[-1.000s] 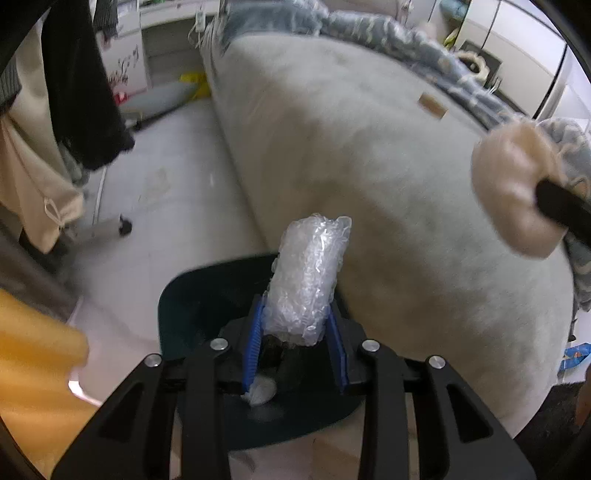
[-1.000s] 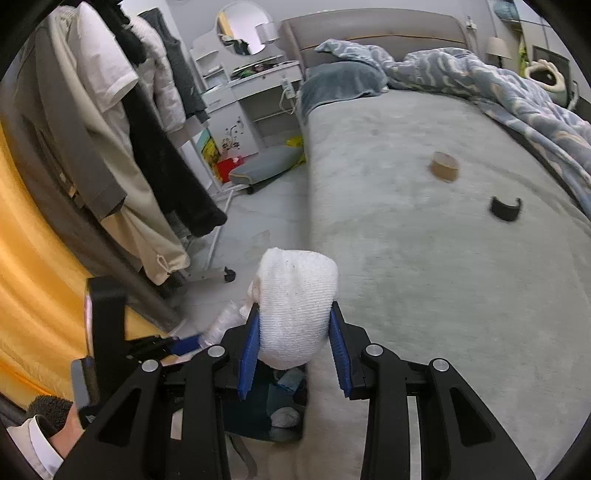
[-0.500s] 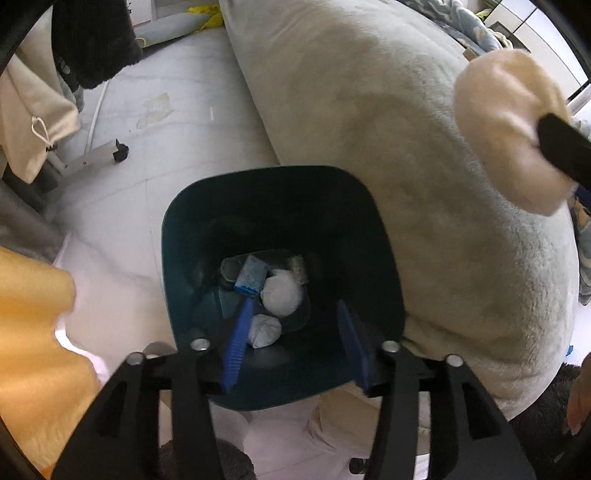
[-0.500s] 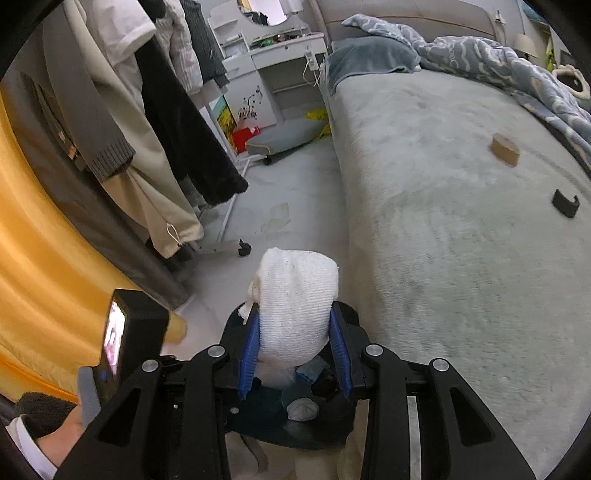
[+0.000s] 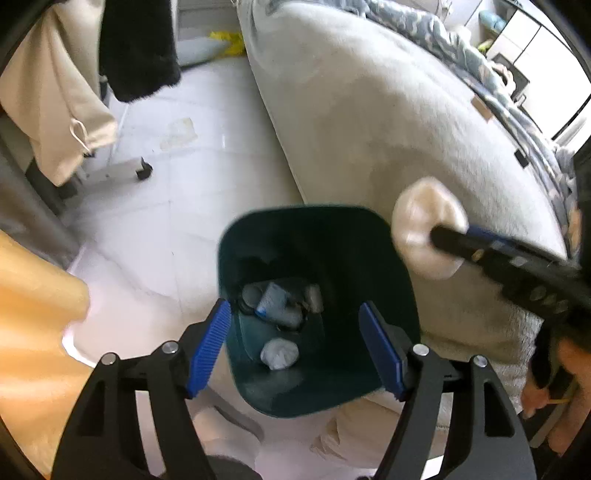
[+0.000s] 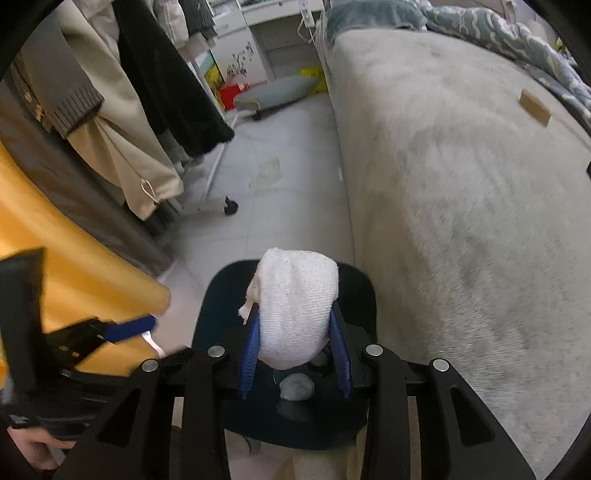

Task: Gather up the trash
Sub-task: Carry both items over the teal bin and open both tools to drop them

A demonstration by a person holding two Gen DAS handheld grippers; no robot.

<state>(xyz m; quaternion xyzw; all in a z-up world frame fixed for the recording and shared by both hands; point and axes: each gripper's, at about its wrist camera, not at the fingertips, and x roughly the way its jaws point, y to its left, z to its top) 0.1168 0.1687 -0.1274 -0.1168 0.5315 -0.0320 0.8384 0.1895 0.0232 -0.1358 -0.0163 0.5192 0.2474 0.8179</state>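
- The left gripper (image 5: pixel 295 343) hangs over the dark teal bin (image 5: pixel 384 236), pointing steeply down into it; its blue-padded jaws have just been opening, stand wide, and have nothing between them.
- Inside the bin lie a white crumpled wad (image 5: pixel 279 353) nearest the gripper, and beyond it a grey and blue packet (image 5: pixel 273 301) among darker scraps that are too blurred to name.
- The right gripper (image 6: pixel 295 354) is above the same bin (image 6: pixel 360 295), its jaws closed on a white cloth wad (image 6: pixel 295 306) that stands up between the blue pads; the left wrist view shows that wad (image 5: pixel 424 225) over the bin's right rim, on the side by the bed.
- The bin stands on the pale tiled floor (image 5: pixel 166 184), its right side against the grey bed (image 5: pixel 388 122).
- Left of the bin, hanging coats (image 6: pixel 129 122) fill a wheeled rack, with a yellow cloth (image 6: pixel 55 240) nearer.
- Well beyond the bin, on the bed, lie a tan cardboard ring (image 6: pixel 535 105) and, farther right, a small black piece (image 5: pixel 521 158).
- At the far end of the bed lies a rumpled blue patterned blanket (image 6: pixel 517 33).
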